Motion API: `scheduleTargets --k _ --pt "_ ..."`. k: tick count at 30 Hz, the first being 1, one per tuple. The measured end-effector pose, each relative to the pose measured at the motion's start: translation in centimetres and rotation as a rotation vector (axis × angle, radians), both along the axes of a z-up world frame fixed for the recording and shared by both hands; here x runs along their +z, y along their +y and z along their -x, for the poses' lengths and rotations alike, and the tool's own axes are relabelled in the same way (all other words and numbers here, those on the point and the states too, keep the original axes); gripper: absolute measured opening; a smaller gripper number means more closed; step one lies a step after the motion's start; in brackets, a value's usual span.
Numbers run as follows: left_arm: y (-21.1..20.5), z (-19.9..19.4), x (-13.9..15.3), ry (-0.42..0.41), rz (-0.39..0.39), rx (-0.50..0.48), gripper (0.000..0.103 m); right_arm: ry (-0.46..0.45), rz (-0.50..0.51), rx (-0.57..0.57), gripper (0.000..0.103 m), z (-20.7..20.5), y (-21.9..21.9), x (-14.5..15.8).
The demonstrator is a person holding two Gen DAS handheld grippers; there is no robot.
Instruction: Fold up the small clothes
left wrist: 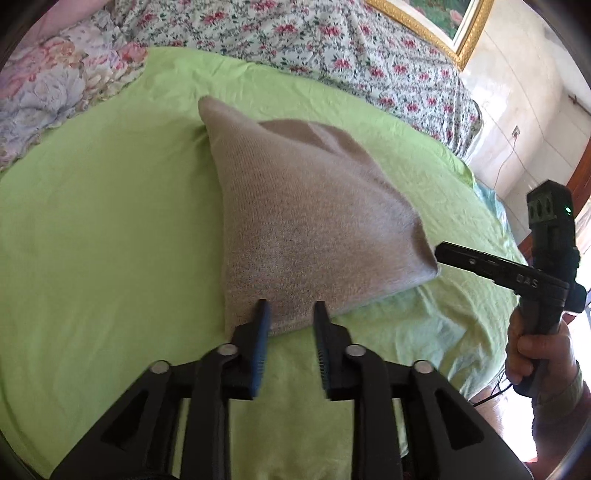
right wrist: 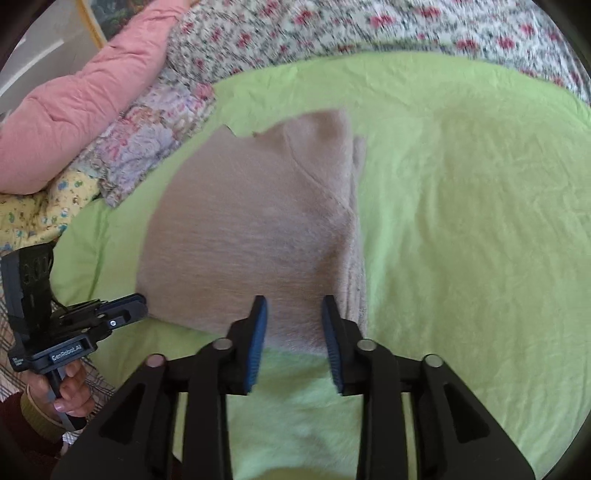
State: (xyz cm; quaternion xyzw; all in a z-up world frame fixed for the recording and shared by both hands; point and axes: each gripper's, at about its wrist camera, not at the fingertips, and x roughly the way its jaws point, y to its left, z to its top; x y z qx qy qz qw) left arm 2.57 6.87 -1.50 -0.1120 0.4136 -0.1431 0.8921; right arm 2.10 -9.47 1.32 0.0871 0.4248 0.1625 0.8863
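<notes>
A small beige knit garment lies folded on the green sheet. It also shows in the right wrist view. My left gripper is open, its tips at the garment's near edge, holding nothing. My right gripper is open at the garment's near edge. In the left wrist view the right gripper reaches in from the right, its tip at the garment's right corner. In the right wrist view the left gripper sits at the garment's lower left corner.
Floral bedding lies along the far side of the green sheet. A pink quilt and patterned pillows sit at the left. A gold-framed picture stands behind the bed.
</notes>
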Motion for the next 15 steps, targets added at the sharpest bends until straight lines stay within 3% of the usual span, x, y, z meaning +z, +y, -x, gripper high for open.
scheduleTargets --k 6,15 --pt "0.3 1.9 1.1 -0.022 -0.071 0.044 0.044 -0.047 -0.002 -0.003 0.046 2.7 0.3 2.0" --pt "0.7 4.0 0.8 -0.024 -0.105 0.090 0.057 -0.049 -0.001 -0.021 0.055 5.6 0.2 1.4"
